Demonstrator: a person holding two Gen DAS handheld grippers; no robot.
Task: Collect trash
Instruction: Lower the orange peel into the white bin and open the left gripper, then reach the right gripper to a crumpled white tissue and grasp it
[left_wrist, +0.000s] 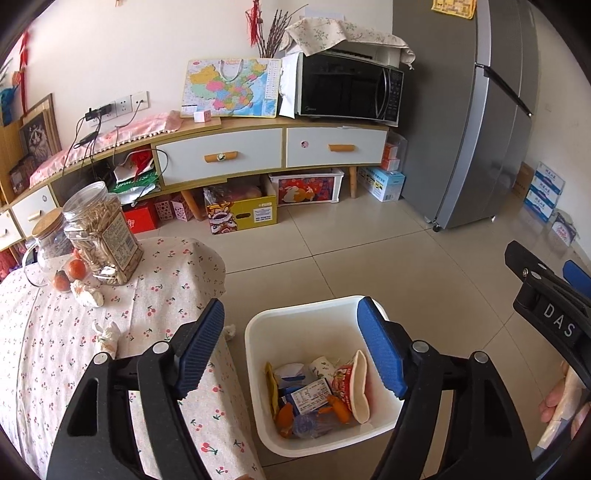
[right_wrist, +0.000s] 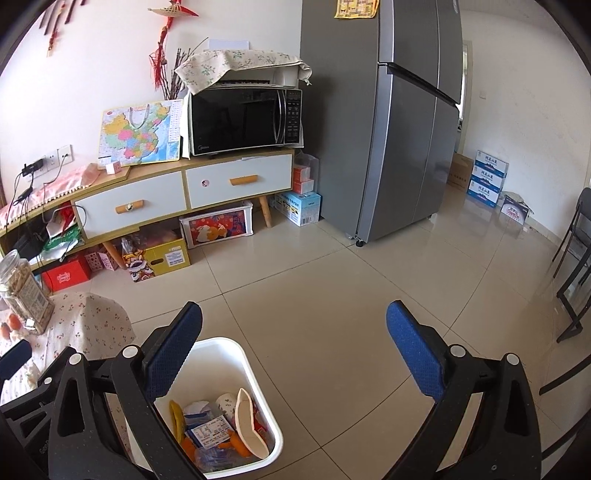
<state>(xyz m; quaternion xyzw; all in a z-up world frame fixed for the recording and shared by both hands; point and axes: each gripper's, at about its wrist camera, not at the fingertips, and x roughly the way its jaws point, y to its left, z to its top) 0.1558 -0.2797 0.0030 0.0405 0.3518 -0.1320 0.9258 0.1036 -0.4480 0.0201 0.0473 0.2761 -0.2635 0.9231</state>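
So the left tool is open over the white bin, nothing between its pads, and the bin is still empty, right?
Not quite. The left tool is open above the white bin with nothing between its pads, but the bin is not empty: the left wrist view shows a paper cup, wrappers and orange peel already inside. The right wrist view shows the same.
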